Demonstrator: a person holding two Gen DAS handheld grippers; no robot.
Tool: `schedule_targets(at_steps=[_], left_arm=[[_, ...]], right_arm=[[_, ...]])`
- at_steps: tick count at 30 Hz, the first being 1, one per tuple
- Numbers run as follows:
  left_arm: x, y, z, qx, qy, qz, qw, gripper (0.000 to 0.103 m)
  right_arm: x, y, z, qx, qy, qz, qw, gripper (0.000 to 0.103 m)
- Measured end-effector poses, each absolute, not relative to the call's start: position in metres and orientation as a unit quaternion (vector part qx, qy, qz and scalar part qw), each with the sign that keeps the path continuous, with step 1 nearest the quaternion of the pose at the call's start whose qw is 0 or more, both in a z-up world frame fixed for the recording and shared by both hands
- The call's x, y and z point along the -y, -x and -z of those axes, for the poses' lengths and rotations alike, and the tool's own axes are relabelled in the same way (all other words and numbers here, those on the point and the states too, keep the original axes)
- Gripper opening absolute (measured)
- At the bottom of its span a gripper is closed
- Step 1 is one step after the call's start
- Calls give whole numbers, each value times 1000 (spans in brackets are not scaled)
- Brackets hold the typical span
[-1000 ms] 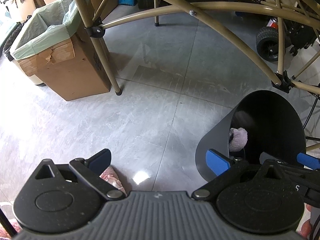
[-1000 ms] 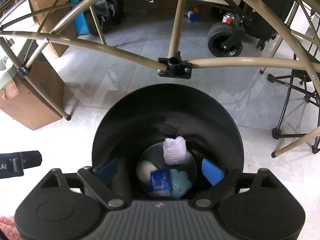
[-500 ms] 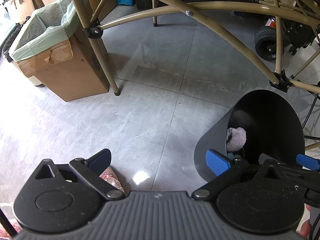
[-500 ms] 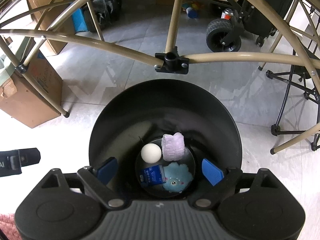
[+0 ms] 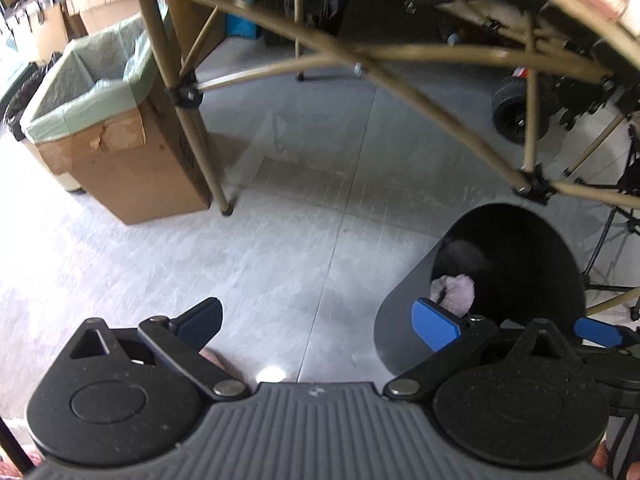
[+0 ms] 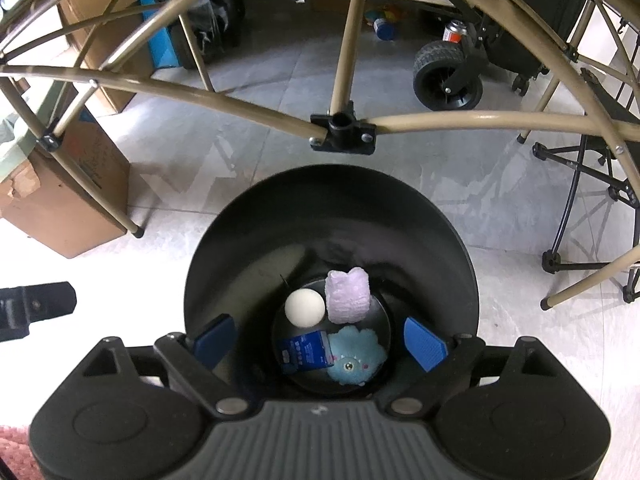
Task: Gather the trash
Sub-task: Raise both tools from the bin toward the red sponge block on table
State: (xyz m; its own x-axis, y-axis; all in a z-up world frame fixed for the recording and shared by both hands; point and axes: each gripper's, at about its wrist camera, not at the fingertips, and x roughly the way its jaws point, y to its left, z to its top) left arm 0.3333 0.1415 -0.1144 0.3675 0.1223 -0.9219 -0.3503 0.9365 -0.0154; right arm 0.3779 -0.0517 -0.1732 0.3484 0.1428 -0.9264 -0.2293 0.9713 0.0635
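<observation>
A black round bin [image 6: 332,216] stands on the floor under my right gripper [image 6: 318,340], which is open and empty above its mouth. On the bin's bottom lie a lilac fuzzy block [image 6: 346,296], a white ball [image 6: 305,309], a blue carton [image 6: 304,351] and a teal plush toy [image 6: 354,356]. In the left wrist view the bin [image 5: 404,312] is at the lower right with the lilac block [image 5: 454,288] showing inside. My left gripper [image 5: 316,318] is open and empty over the grey floor, left of the bin.
A tan folding table frame [image 6: 344,120] arches over the bin. A cardboard box with a green liner [image 5: 120,148] stands at the left. A wheeled cart [image 6: 448,68] and a black folding chair frame [image 6: 580,208] stand behind and to the right.
Both grippers have risen and pulled back a little from the bin. The white ball has rolled into full view beside the lilac block.
</observation>
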Motion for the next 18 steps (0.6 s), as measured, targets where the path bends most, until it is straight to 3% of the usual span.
schedule_targets(at_steps=[18], left_arm=[[-112,-312,41,-405,86,-98,905,103]], right_arm=[[70,-355,114,-488,30,-147,860,93]])
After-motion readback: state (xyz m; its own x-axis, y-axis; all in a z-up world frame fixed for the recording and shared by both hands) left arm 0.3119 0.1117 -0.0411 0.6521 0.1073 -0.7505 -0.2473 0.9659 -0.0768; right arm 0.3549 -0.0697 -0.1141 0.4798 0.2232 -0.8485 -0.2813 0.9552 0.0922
